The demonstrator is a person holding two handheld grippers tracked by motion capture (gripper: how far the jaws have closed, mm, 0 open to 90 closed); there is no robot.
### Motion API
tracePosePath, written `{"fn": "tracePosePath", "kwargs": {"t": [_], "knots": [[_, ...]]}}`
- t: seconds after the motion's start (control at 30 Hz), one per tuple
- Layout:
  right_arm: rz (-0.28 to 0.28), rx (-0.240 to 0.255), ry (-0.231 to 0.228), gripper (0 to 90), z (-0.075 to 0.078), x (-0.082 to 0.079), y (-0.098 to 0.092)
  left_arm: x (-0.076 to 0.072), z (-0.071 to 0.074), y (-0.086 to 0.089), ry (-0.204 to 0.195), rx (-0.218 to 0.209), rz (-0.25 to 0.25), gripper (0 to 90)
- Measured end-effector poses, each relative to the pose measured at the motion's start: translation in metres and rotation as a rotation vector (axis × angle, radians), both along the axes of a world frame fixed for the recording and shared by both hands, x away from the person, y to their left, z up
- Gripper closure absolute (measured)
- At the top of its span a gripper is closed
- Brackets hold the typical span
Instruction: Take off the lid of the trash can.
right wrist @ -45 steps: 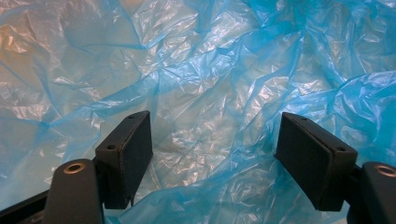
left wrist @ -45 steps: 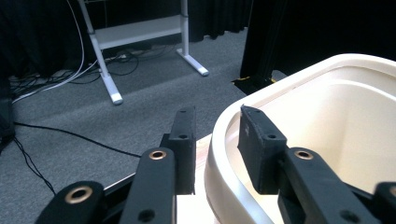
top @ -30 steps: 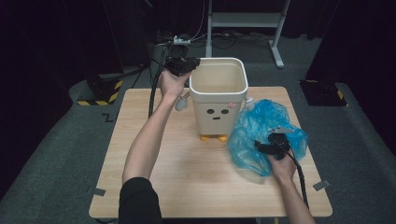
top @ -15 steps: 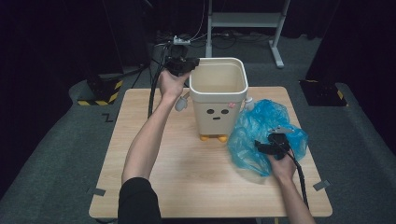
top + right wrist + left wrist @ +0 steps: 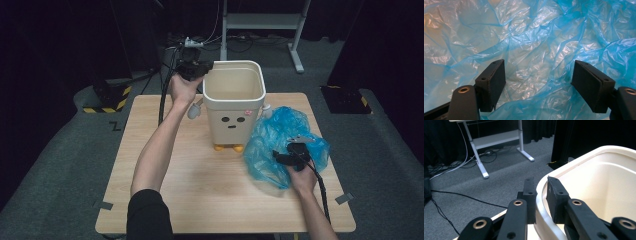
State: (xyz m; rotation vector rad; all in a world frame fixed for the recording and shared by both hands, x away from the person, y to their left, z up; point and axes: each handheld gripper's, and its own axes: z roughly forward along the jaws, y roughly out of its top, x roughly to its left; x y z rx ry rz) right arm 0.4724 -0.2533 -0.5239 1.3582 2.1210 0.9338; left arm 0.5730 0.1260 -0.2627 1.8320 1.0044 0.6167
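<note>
A cream bin (image 5: pixel 234 117) with a drawn face and orange feet stands upright at the back middle of the wooden table (image 5: pixel 200 200). My left gripper (image 5: pixel 201 70) is at its back-left corner. In the left gripper view the jaws straddle the bin's rim (image 5: pixel 574 163), one pad outside and one inside, and my left gripper (image 5: pixel 540 182) is shut on it. A crumpled blue plastic bag (image 5: pixel 280 130) lies right of the bin. My right gripper (image 5: pixel 282 157) rests at its near edge. Close up, the right gripper (image 5: pixel 539 67) stands open, with the bag (image 5: pixel 529 30) lying under the wide-apart pads.
A white stand frame (image 5: pixel 260 20) and cables lie on the grey carpet behind the table. A yellow-and-black striped object (image 5: pixel 107 97) sits on the floor at the left, and a dark one (image 5: pixel 345 97) at the right. The near half of the table is bare wood.
</note>
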Motion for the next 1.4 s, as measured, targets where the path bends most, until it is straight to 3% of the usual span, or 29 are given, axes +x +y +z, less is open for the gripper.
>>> {"fn": "tracePosePath", "kwargs": {"t": [0.9,1.0,1.4], "knots": [[0.0,0.0,0.0,26.8,0.0,0.0,0.0,0.002,0.009,0.007,0.016,-0.04,-0.034,79.7],[0.0,0.0,0.0,26.8,0.0,0.0,0.0,0.001,0.011,0.007,0.012,-0.022,-0.038,79.8],[0.0,0.0,0.0,26.8,0.0,0.0,0.0,0.0,0.016,0.007,-0.004,-0.021,-0.039,79.9]]}}
